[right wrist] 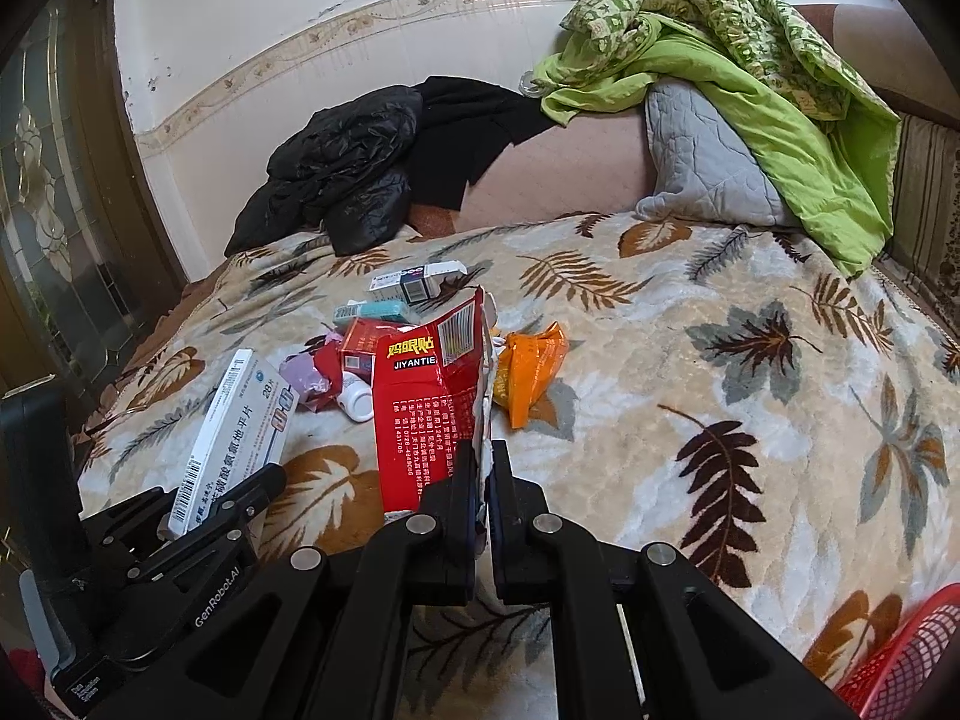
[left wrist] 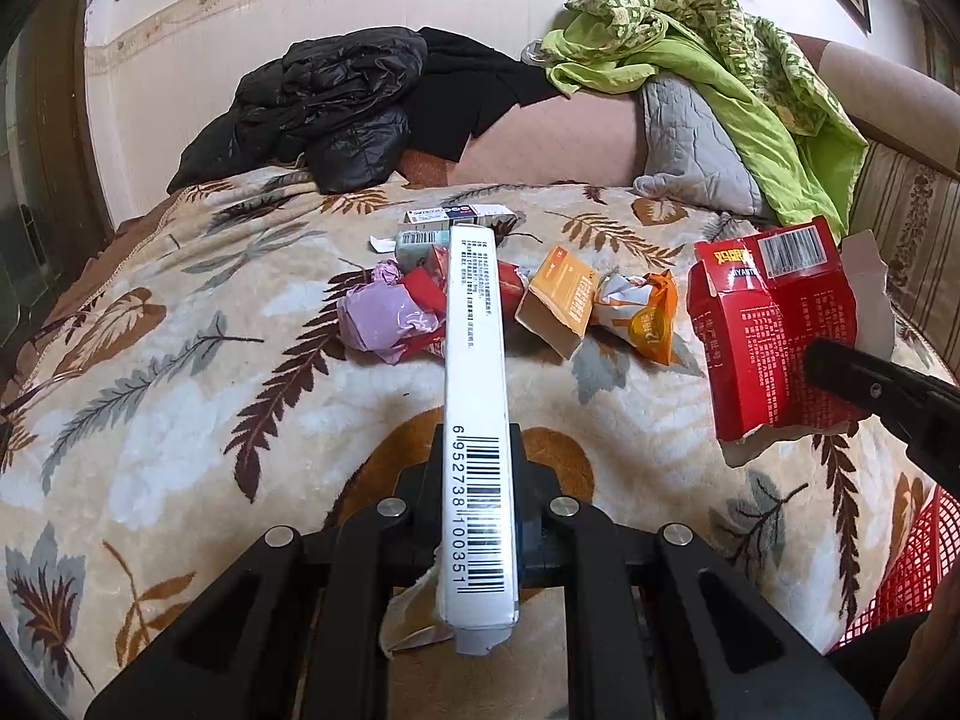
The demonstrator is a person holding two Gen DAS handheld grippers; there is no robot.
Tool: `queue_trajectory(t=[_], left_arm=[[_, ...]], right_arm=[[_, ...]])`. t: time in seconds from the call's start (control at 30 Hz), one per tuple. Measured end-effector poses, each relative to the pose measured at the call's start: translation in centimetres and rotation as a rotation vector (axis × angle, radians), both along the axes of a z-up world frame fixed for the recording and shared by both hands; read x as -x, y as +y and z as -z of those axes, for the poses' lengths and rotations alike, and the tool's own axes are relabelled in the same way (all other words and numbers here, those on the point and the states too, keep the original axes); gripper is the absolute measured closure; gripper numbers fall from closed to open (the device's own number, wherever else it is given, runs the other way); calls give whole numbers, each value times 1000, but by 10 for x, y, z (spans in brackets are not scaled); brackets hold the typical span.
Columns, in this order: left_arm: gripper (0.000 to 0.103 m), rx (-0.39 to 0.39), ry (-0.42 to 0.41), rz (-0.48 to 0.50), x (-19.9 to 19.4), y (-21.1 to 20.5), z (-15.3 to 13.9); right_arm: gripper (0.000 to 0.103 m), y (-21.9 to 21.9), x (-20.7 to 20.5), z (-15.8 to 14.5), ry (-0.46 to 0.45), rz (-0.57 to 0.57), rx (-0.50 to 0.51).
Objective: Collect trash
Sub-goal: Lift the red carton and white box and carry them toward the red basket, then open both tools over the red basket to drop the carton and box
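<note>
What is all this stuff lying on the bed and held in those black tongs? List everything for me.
white box: one, white with barcode, held in left hand-held gripper
red box: one, red, torn, held in right hand-held gripper
orange packet: one, orange, on the blanket
orange carton: one, orange, beside the packet
purple wrapper: one, lilac, crumpled, in the pile
small boxes: two or so, pale, behind the pile
leaf blanket: one, cream and brown, covering the bed
black jacket: one, at the wall
green cloth: one, over a grey pillow
red basket: one, lower right edge
</note>
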State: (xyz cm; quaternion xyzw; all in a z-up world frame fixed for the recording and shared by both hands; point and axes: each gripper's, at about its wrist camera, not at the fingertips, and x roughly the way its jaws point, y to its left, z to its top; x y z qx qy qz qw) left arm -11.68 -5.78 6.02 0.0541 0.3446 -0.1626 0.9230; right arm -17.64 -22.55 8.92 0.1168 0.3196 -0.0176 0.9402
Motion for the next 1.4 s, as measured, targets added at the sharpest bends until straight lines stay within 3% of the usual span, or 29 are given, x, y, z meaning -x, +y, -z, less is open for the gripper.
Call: queue_trajectory(t=[0.5,0.73,0.93,1.13,1.4], left_arm=[[89,5,-3,12,1,0,-3],[89,24,-2,78,6,-9,-4],[89,20,-26,198,26,-25,-9],[89,27,-22,347,51,-54,-21],[89,82,28,637,95,-130,-53]], right_arm=[[98,-3,2,-1,5,11,-7],[98,-7,3,0,3,19,-47],[98,-29,31,-9,-2,56,-138],[98,-68,91,-16,2,129,-188],[98,-151,198,-16,27,393,-185]])
